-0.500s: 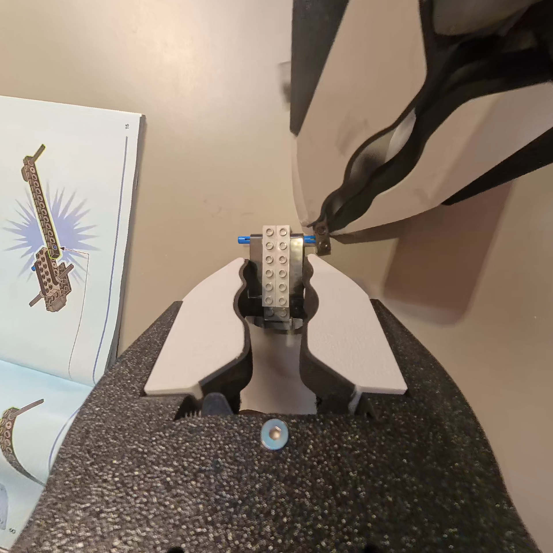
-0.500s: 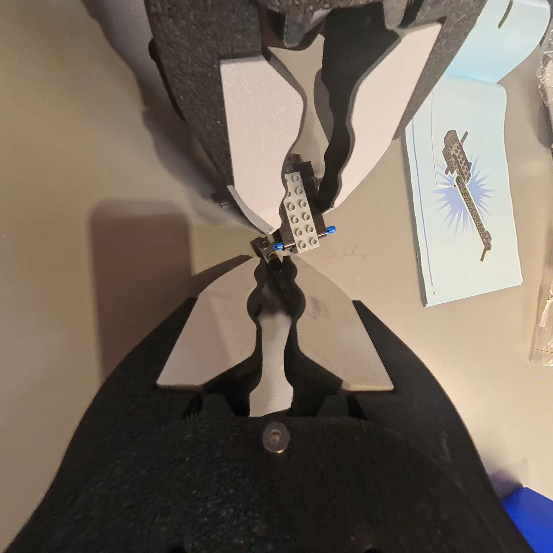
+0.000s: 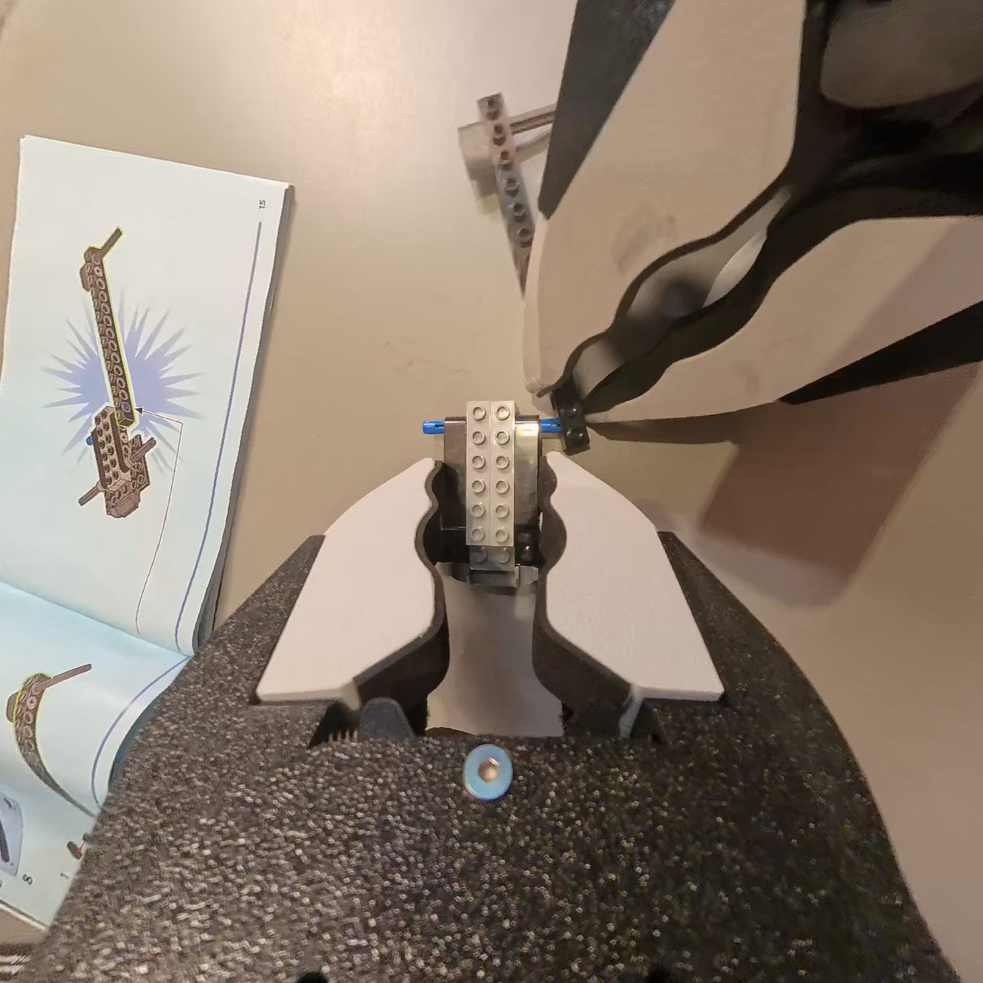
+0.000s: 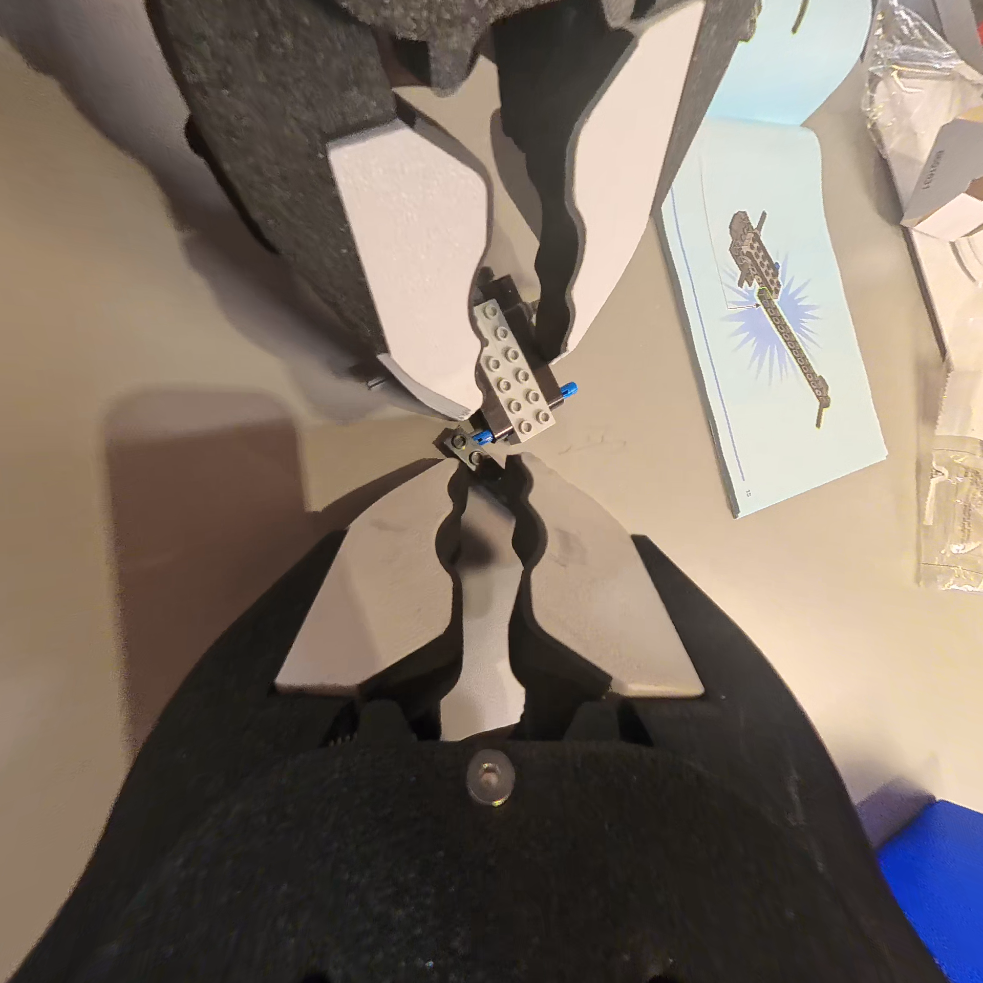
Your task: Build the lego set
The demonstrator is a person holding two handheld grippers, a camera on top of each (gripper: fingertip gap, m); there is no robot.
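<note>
Fingers of the left gripper (image 3: 492, 468) clamped on a small brick assembly (image 3: 492, 478): black block body topped with a light grey studded plate, a blue plastic pin (image 3: 433, 425) running crosswise through its far end. Assembly sits at frame centre in the left wrist view, both white fingers pressed to its black sides.

Right gripper (image 4: 481, 468) enters from the upper right of that view. Its fingers are nearly together, pinching a small dark two-stud plate (image 4: 463, 444) at the very tips. The plate touches the end of the blue pin on the assembly's side; in the right wrist view this contact lies just above frame centre.

Beige counter (image 3: 346, 239) beneath. Pale blue open instruction booklet (image 3: 133, 372) at the left of the left wrist view. Long grey beam with a row of holes (image 3: 510, 175) lies at upper centre, partly behind the right gripper. Clear plastic bags (image 4: 952, 521) and a grey cardboard box (image 4: 941, 175) at the right edge of the right wrist view; blue object (image 4: 936, 872) at lower right.
</note>
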